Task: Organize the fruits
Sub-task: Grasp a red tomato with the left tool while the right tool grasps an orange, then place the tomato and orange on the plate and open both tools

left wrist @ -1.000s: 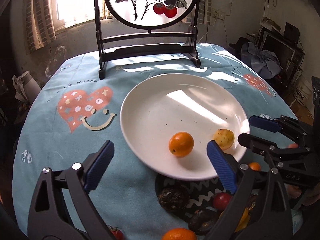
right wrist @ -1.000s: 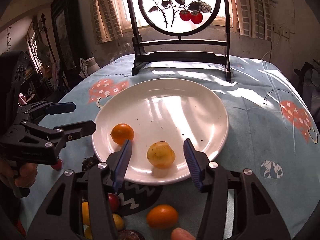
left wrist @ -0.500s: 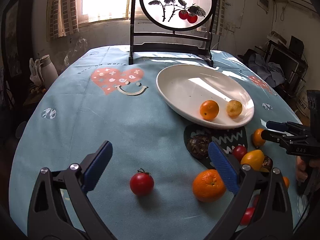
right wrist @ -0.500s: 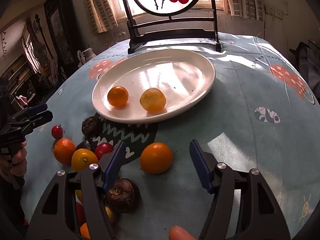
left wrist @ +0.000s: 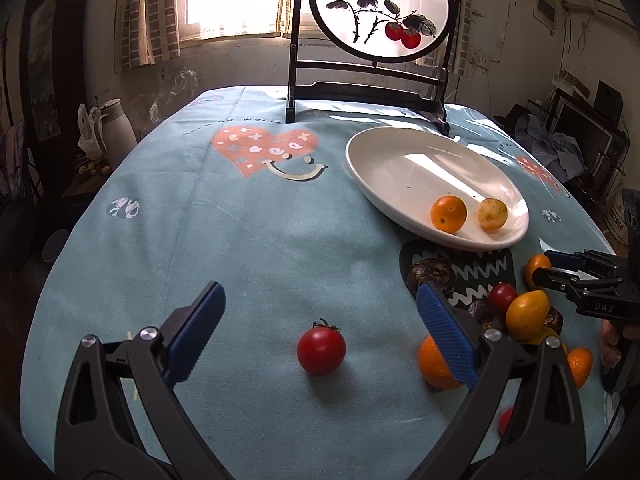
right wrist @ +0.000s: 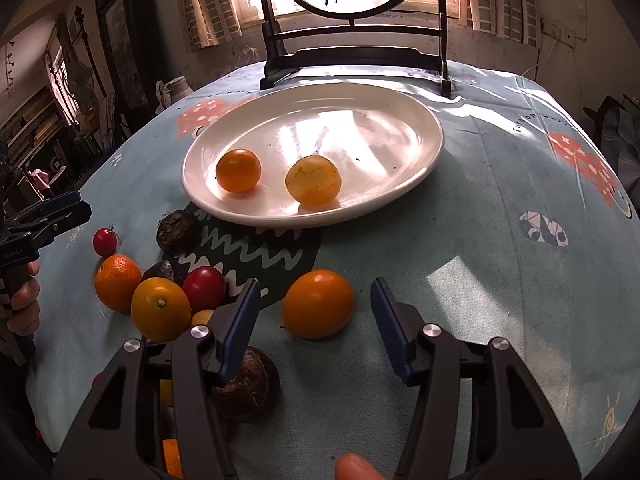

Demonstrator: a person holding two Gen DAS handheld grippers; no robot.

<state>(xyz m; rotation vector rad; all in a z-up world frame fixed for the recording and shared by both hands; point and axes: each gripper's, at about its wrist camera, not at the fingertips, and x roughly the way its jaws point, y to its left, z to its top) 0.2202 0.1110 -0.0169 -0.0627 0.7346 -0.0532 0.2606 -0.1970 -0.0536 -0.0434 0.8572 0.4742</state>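
A white plate (right wrist: pixel 420 168) is seen on the blue-clothed tabletop (left wrist: pixel 240 240), with a small orange (right wrist: pixel 238 171) and a yellow fruit (right wrist: pixel 313 179) already lying in it, while the rest of the fruit is still scattered on the cloth nearer the camera. Both tongs are spread wide and nothing is pinched in either. The right tongs (right wrist: pixel 312 328) are lined up on a loose orange (right wrist: pixel 319 304), which lies just ahead of the tips and centred in the gap — the plate is straight beyond it. The left tongs (left wrist: pixel 320 328) are framed likewise around a cherry tomato (left wrist: pixel 321 351), set between the pads but a little forward of them, with another orange (left wrist: pixel 434 364) partly hidden behind the right-hand pad. Each fruit is round, so no long axis need be matched; a short forward reach is judged enough — for either hand — before closing.
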